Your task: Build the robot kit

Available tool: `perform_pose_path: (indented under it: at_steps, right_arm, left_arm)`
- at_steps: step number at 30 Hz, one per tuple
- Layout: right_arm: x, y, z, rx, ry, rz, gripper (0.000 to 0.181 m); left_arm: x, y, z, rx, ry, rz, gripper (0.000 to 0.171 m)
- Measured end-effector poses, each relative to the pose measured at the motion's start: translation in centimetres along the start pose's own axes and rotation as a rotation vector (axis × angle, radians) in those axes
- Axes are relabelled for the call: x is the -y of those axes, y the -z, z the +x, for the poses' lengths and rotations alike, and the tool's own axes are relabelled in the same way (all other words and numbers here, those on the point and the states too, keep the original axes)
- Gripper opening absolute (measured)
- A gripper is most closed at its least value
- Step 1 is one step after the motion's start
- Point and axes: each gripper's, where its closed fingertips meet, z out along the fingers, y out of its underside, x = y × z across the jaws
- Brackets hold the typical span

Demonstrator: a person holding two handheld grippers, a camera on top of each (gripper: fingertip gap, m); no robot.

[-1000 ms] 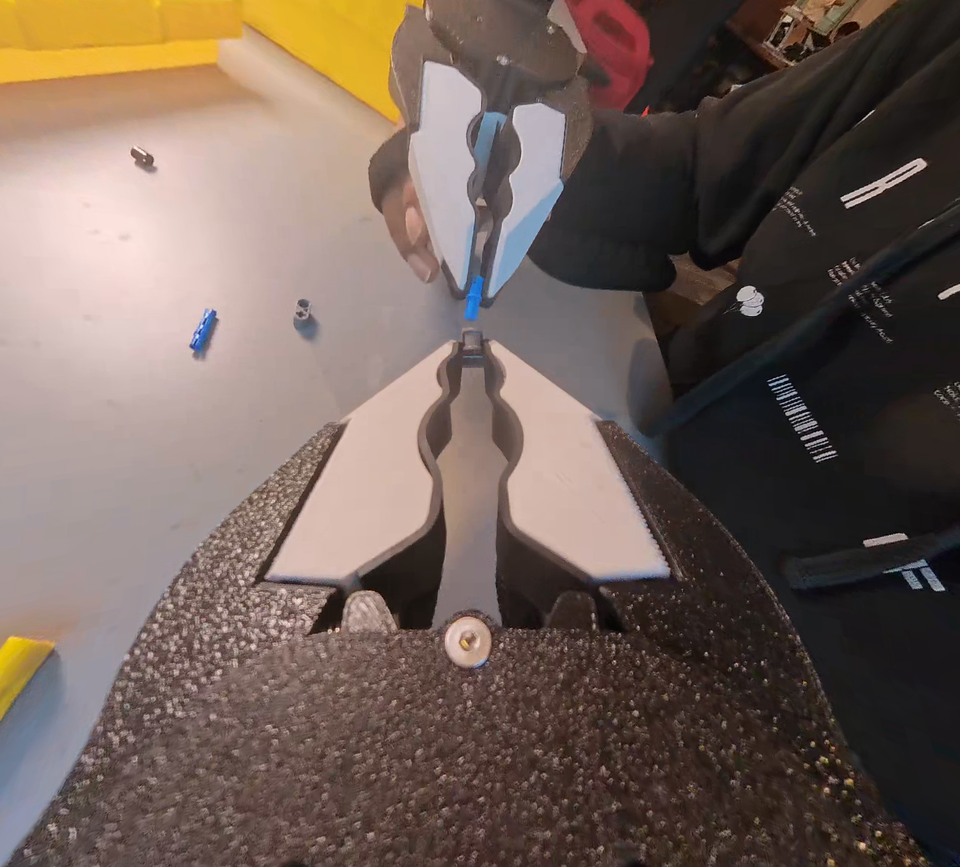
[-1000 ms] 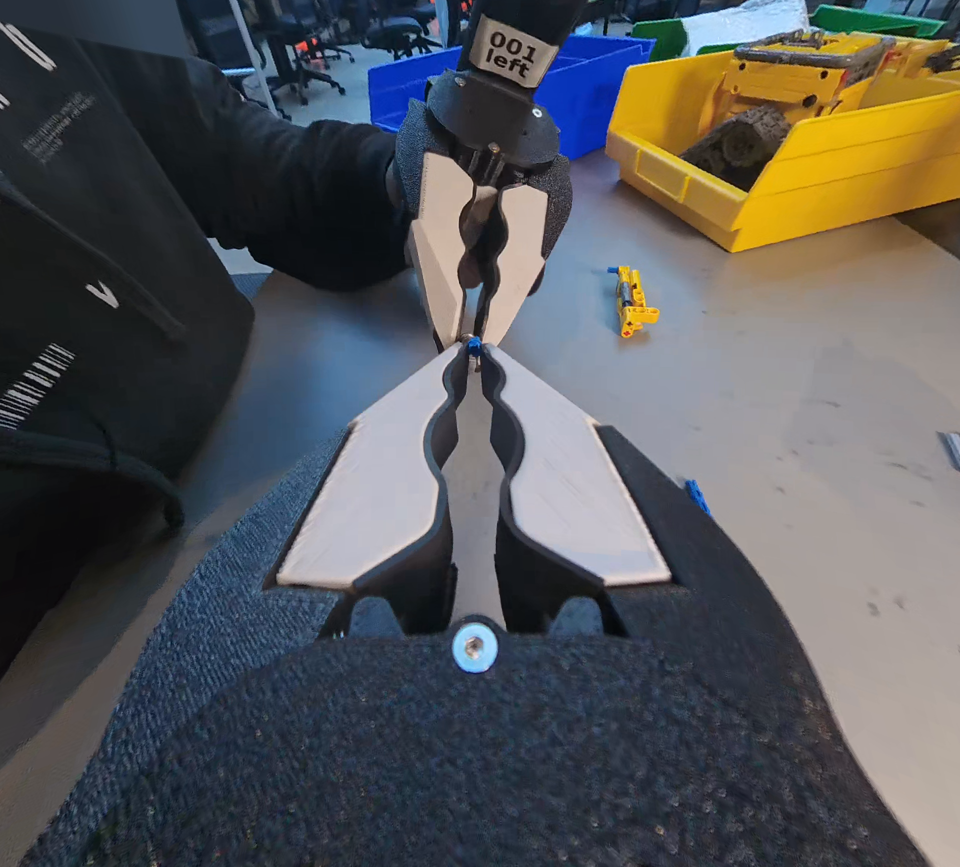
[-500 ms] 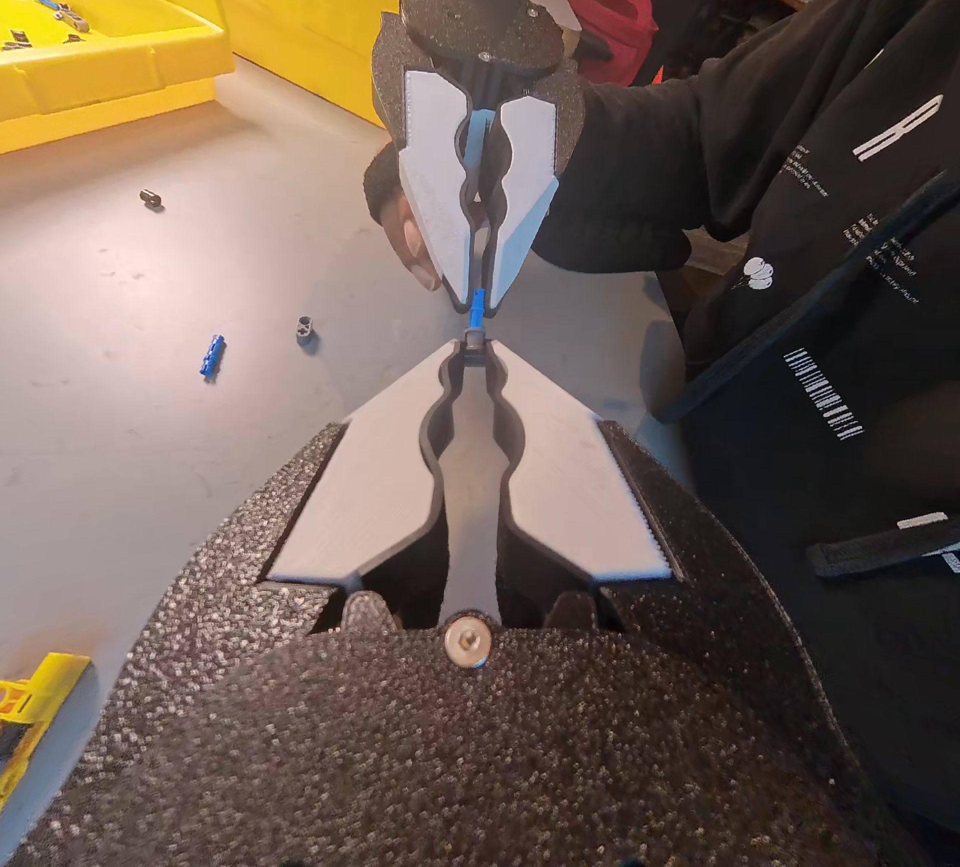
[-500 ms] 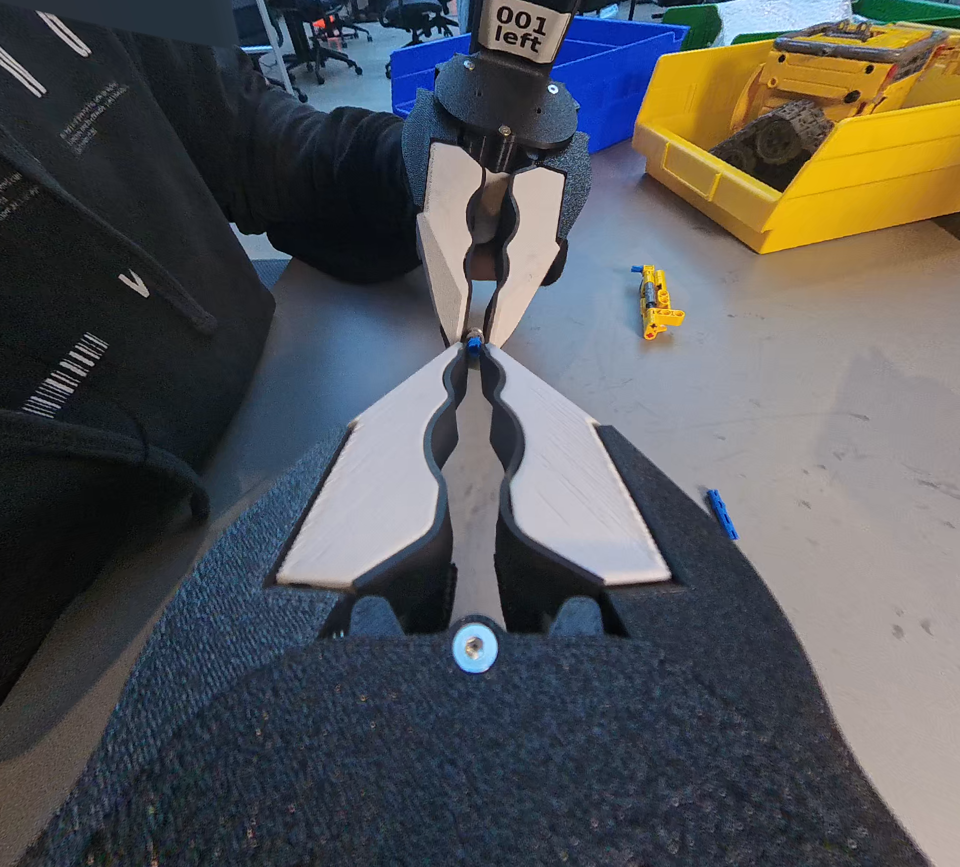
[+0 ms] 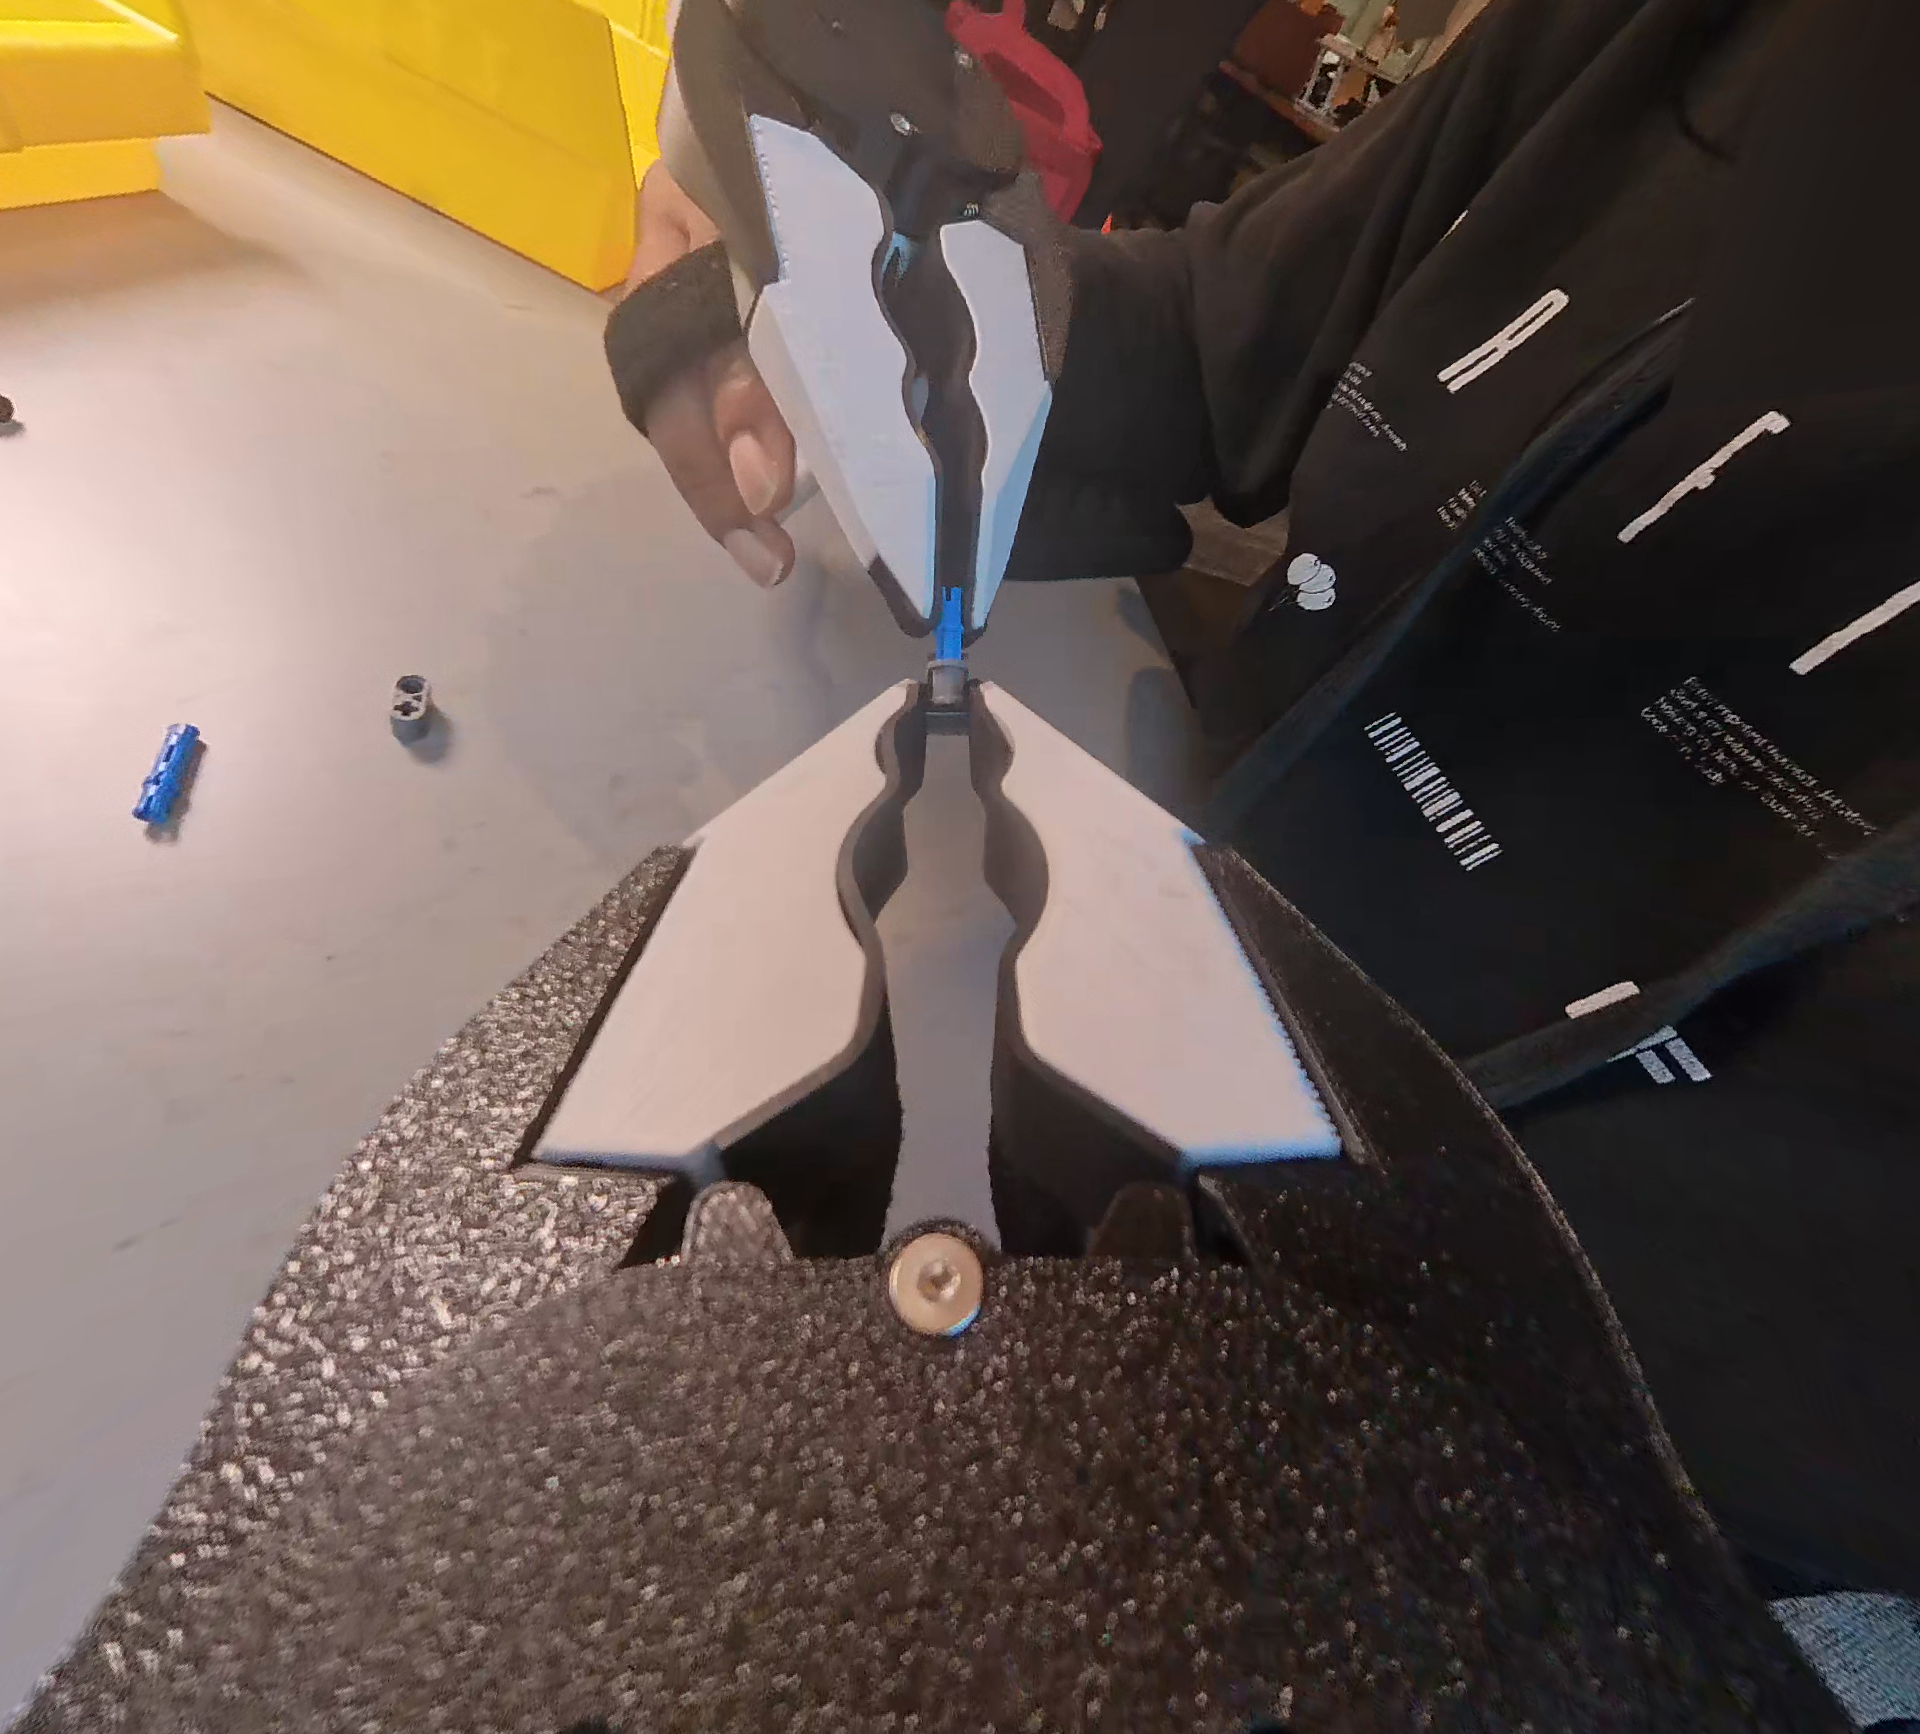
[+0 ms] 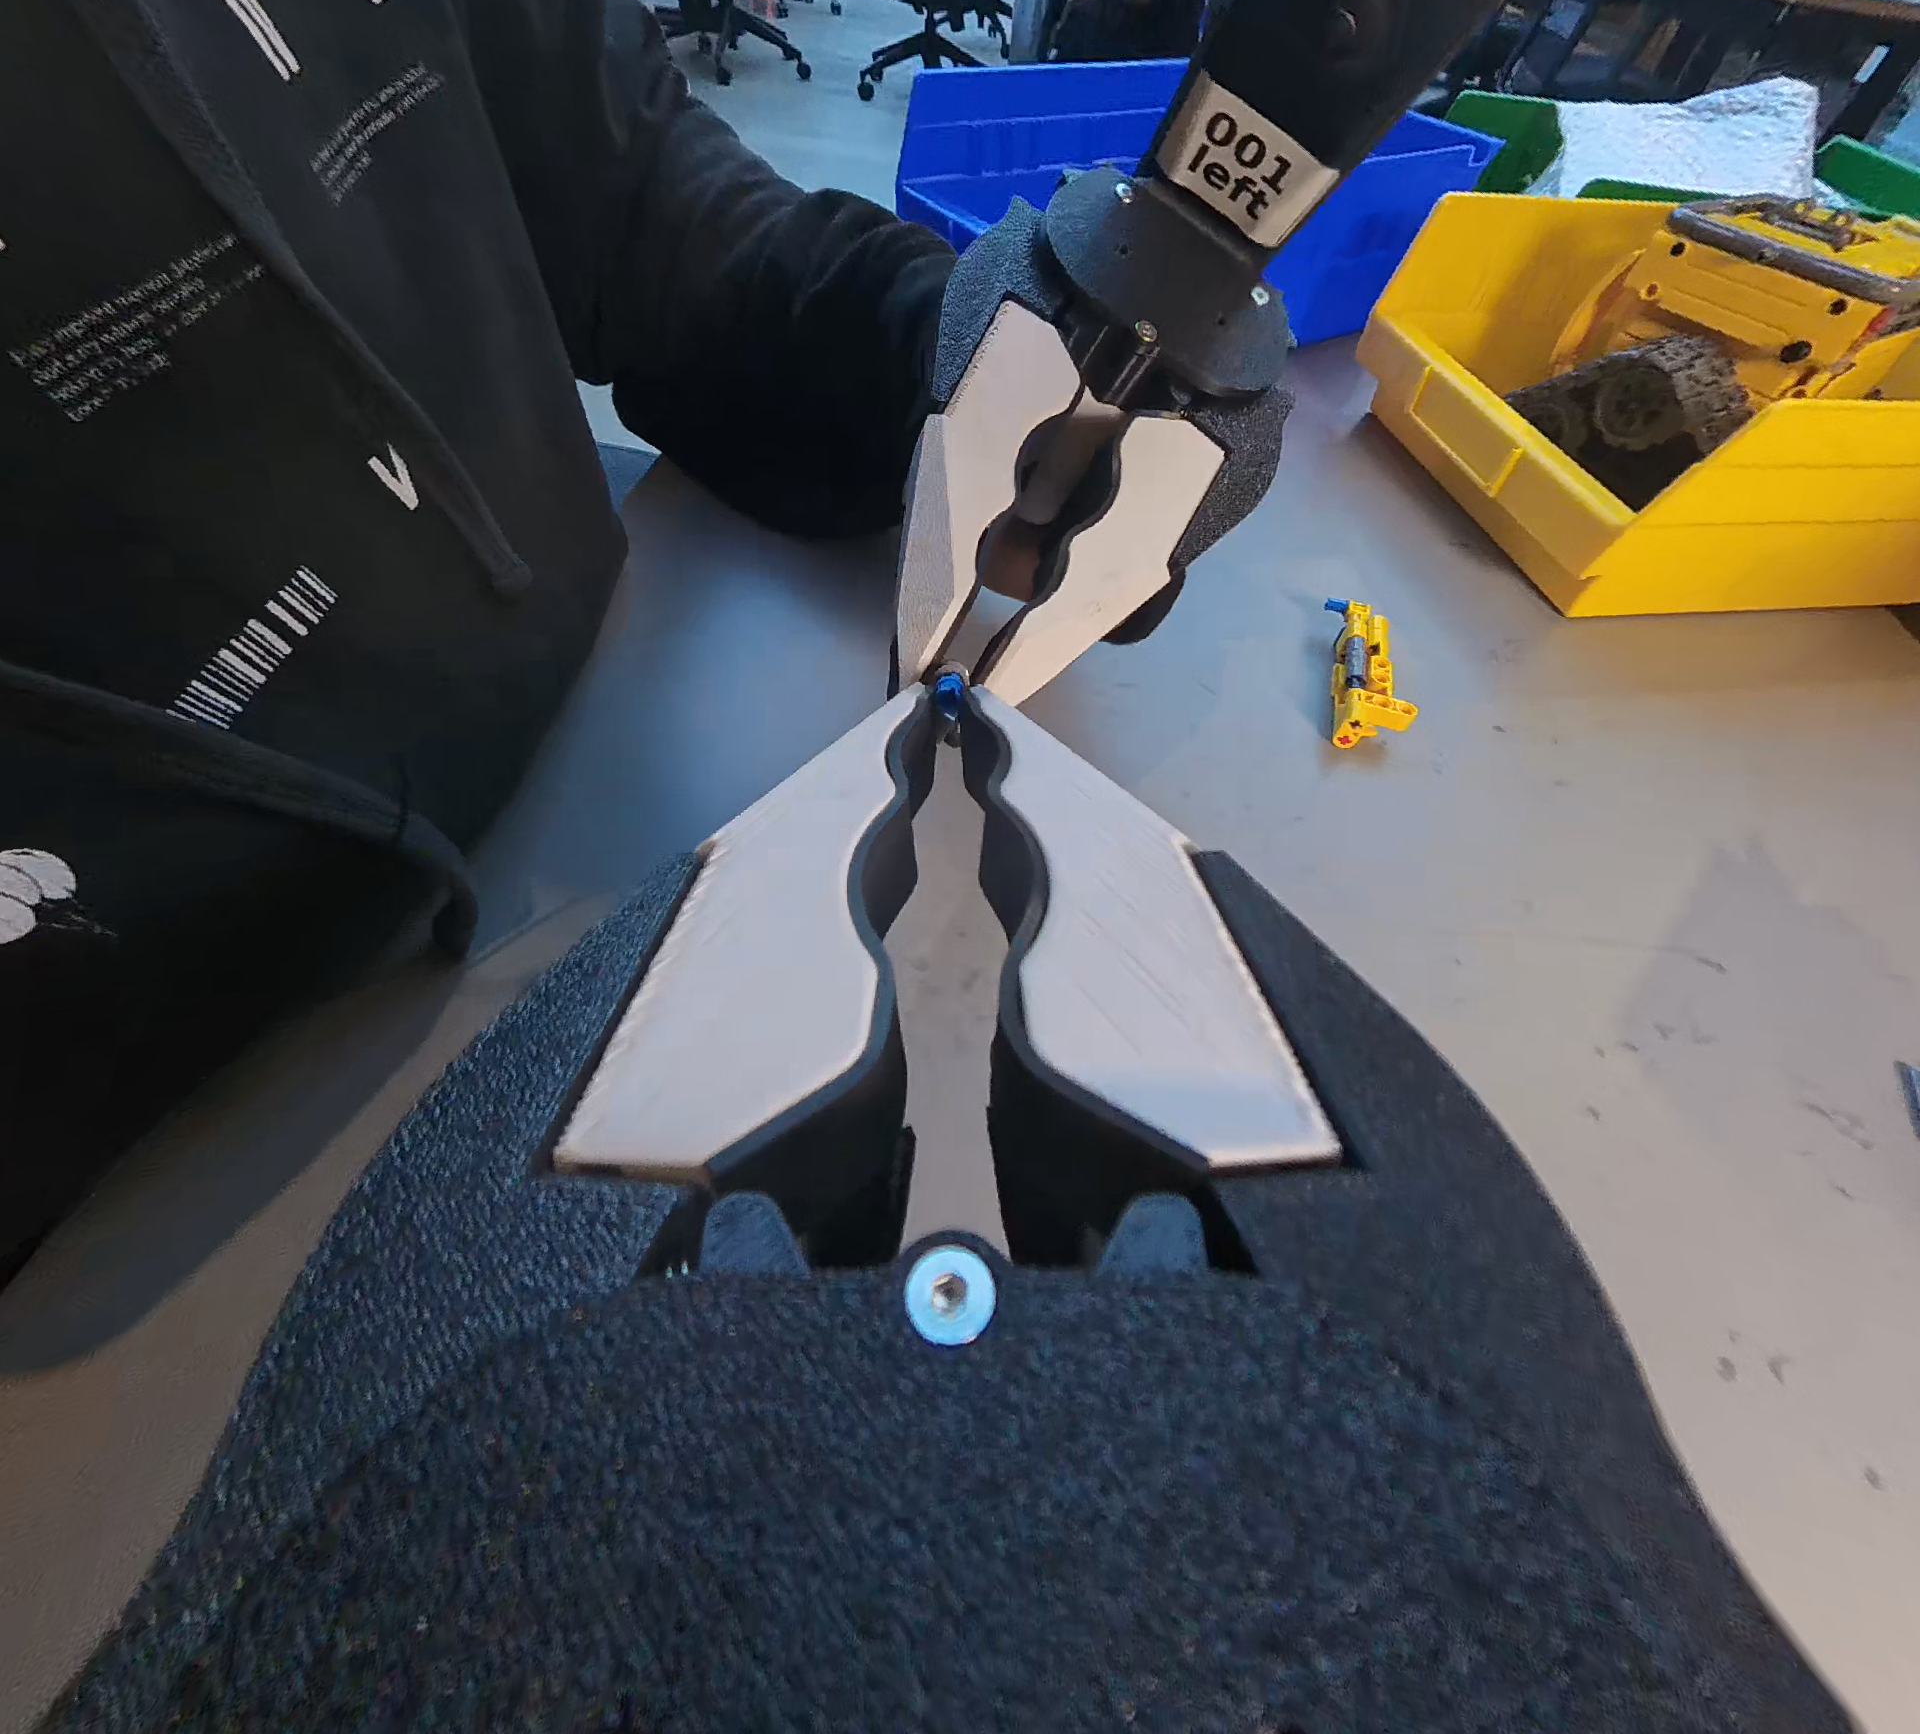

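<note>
My left gripper (image 5: 945,697) is shut on a small grey bush (image 5: 944,682) at its fingertips. My right gripper (image 6: 943,710) is shut on a small blue pin (image 6: 945,695). In the left wrist view the right gripper (image 5: 948,619) points down at my left tips, and the blue pin (image 5: 947,630) sticks out of it and meets the grey bush end to end. In the right wrist view the left gripper (image 6: 951,676) comes in tip to tip from above. Both grippers are held above the grey table (image 5: 312,541).
On the table lie a loose blue pin (image 5: 166,772) and a grey bush (image 5: 416,710) to the left. A small yellow assembly (image 6: 1366,692) lies to the right. Yellow bins (image 5: 395,22), a yellow bin with a tracked toy vehicle (image 6: 1662,396), a blue bin (image 6: 1039,136). A person in a black hoodie (image 6: 260,334). My two grippers' fingertips are within a few centimetres of each other.
The two grippers have closed the gap: the blue pin's end now touches the grey bush. Both grippers have tilted, and the views have shifted.
</note>
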Motion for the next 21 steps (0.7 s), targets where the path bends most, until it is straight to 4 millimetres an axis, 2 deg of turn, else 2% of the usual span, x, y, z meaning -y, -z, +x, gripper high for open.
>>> perform_pose_path:
  at_steps: [5, 14, 18, 21]
  right_arm:
    - [-0.9, -0.3, 0.0, -0.018, 0.006, -0.085, 0.004]
    - [-3.9, -0.8, 0.5, -0.041, -0.046, -0.272, 0.004]
    - [-5.8, -1.2, 0.4, -0.064, 0.007, -0.41, 0.003]
    - [-6.5, -1.4, 0.6, -0.084, 0.052, -0.455, 0.003]
  left_arm:
    - [-0.9, -0.3, -0.7, 0.056, -0.017, -0.063, 0.006]
    - [-3.2, -1.1, -2.6, 0.225, -0.081, -0.248, 0.005]
    - [-4.8, -1.4, -3.4, 0.308, -0.14, -0.383, 0.005]
    - [-5.4, -1.4, -3.8, 0.337, -0.135, -0.421, 0.005]
